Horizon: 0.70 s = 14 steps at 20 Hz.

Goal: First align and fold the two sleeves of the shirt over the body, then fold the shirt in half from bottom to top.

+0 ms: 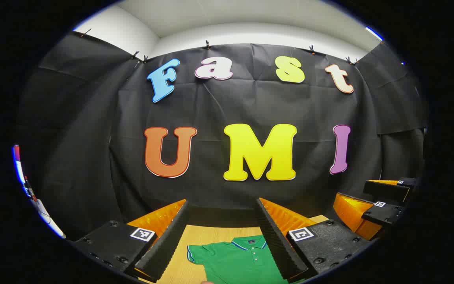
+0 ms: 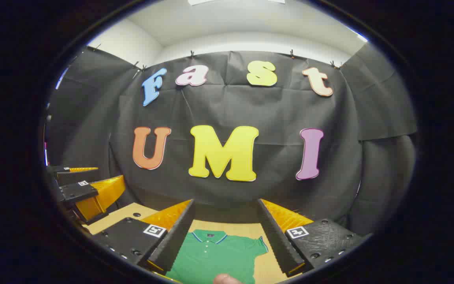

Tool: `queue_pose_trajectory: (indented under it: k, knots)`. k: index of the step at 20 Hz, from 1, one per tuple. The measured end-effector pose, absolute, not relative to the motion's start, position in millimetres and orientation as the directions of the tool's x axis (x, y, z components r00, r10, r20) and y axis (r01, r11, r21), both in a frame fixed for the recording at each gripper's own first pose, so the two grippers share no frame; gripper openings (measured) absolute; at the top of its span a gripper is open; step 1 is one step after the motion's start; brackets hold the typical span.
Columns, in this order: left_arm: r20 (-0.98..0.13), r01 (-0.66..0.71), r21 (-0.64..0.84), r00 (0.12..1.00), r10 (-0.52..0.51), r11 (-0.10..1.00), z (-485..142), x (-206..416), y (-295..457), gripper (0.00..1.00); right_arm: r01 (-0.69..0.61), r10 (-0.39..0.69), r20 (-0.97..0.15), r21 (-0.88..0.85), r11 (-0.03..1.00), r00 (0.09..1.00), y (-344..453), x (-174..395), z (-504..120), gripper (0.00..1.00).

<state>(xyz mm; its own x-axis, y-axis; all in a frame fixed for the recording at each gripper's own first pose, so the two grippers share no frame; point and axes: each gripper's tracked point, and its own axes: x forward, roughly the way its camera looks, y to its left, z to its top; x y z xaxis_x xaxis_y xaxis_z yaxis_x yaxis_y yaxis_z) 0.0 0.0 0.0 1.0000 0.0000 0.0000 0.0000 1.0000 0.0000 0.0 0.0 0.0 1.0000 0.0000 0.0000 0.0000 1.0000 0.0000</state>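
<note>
two pairs of tongs hang above a pale wooden surface (image 1: 211,236) with a green shirt (image 1: 237,262) spread flat on it, collar toward the black cloth wall (image 1: 250,106).

in the left gripper view, the left tongs (image 1: 221,240) stand spread wide, with nothing between the fingers. seen through that gap, the shirt lies on the surface: one short sleeve with a pale edge reaches out to the left, and to its right come the collar and the buttoned placket. the right-hand finger (image 1: 278,244) hides the rest of the shirt on that side. farther right, near the picture's edge, the right tongs (image 1: 373,205) show from the side, held at about the same height; from this angle i cannot tell their opening.

in the right gripper view, at the far left edge, the left tongs (image 2: 81,189) show side-on, apart from the shirt. moving right, the right tongs (image 2: 223,240) are also spread wide and hold nothing. between their fingers lies the shirt (image 2: 215,256), its collar at upper left and a short sleeve with a pale edge stretched toward the right, ending just short of the right-hand finger (image 2: 274,240). bare surface (image 2: 264,264) shows beside that sleeve. a fingertip of the person (image 2: 225,279) peeps in at the bottom edge, in front of the shirt.

both sleeves lie out flat, not yet folded over the body.
</note>
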Motion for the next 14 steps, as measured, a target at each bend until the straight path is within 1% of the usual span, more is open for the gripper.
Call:
queue_pose_trajectory:
  k: [1, 2, 5, 8, 11, 12, 14]
  knots:
    - [0.0, 0.0, 0.001, 1.0, 0.0, 1.0, 1, 0, -1, 1.0, 0.007, -0.007, 0.0, 0.007, 1.0, 1.0, -3, 0, 0, 0.95]
    - [-0.002, -0.001, 0.002, 1.0, 0.001, 1.0, 2, 2, -1, 1.0, 0.01, -0.01, 0.004, 0.015, 1.0, 1.0, -5, 0, 2, 0.97]
    - [-0.006, 0.002, -0.003, 1.0, -0.002, 1.0, 1, 2, -4, 1.0, 0.026, -0.026, -0.004, 0.015, 1.0, 1.0, -9, 2, 0, 0.95]
    - [-0.011, -0.001, -0.008, 1.0, 0.001, 1.0, -1, 2, -4, 1.0, 0.026, -0.026, -0.006, 0.016, 1.0, 1.0, -10, 3, 2, 0.97]
    - [-0.008, -0.002, -0.008, 1.0, 0.001, 1.0, 1, 2, -4, 1.0, 0.021, -0.021, -0.005, 0.027, 0.999, 1.0, -11, 1, 2, 0.95]
    - [-0.007, 0.001, -0.007, 1.0, -0.001, 1.0, 2, 2, -5, 1.0, 0.023, -0.023, -0.007, 0.03, 0.999, 1.0, -12, 1, 2, 0.97]
    - [-0.008, 0.004, -0.005, 1.0, -0.004, 1.0, 3, 1, -7, 1.0, 0.025, -0.025, -0.013, 0.032, 0.999, 1.0, -14, 0, 2, 0.96]
